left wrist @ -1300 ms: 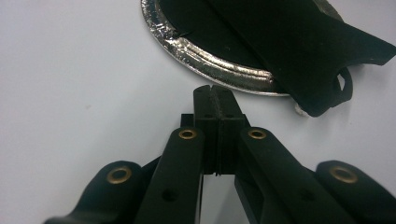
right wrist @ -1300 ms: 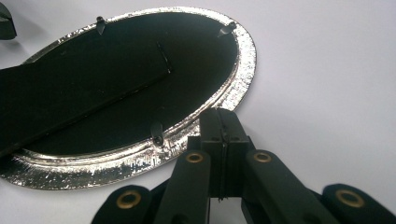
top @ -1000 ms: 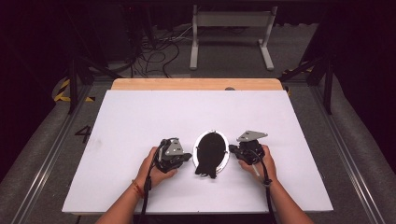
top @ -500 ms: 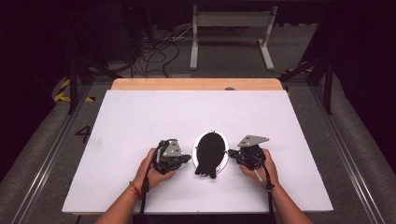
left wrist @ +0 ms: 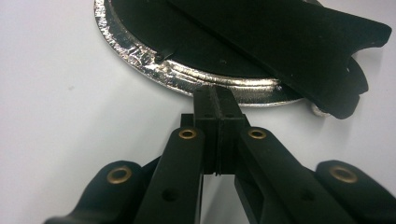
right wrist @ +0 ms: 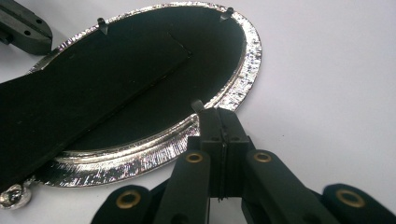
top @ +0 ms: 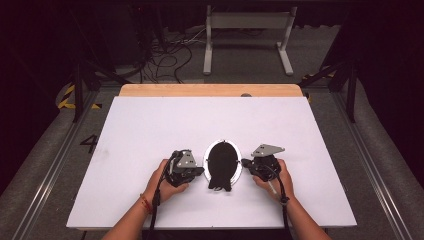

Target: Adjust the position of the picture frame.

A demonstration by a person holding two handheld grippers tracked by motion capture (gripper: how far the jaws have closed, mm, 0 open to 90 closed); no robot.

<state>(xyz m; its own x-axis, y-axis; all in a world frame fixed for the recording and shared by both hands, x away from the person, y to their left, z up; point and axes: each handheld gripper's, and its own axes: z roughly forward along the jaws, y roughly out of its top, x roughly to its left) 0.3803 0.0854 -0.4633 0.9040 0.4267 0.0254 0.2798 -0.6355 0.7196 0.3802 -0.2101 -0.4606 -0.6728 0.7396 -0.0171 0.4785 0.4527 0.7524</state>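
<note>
Near the front edge of the white table, an oval frame lies face down between both grippers.

Left gripper sits at the frame's 9 o'clock, right gripper at 3 o'clock, each with jaws pressed together and tips right at the silver rim, pinching nothing. The black stand flap sticks out toward 6 o'clock. I'd push evenly from both sides, tips low, so it doesn't spin or skid.

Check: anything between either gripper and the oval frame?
Nothing visible. The left gripper and right gripper, both shut, have their tips right at the silver rim of the oval frame from opposite sides, with only white table around them.
</note>
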